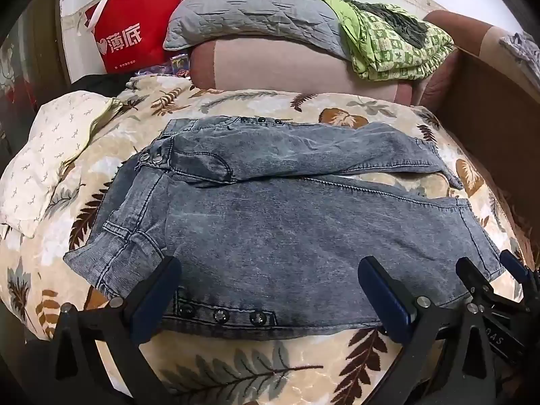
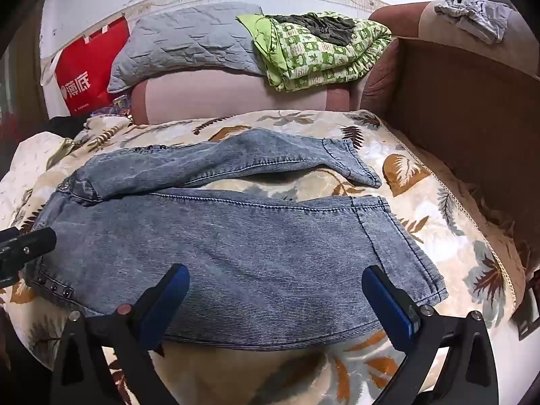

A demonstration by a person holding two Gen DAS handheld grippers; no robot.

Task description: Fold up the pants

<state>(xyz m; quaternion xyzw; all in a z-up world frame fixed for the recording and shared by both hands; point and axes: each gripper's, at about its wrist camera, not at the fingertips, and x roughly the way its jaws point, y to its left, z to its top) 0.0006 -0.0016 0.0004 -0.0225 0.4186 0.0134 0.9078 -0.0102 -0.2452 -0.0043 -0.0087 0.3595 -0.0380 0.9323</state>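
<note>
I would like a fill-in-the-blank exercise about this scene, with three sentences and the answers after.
1. The jeans lie on a blanket printed with ____.
2. The left hand-held gripper and the right hand-held gripper are both ____.
3. The bag behind the grey pillow is ____ in colour.

Missing words: leaves; open; red

Both wrist cams low, near edge, sharing pants [image 1: 287, 229].
</note>
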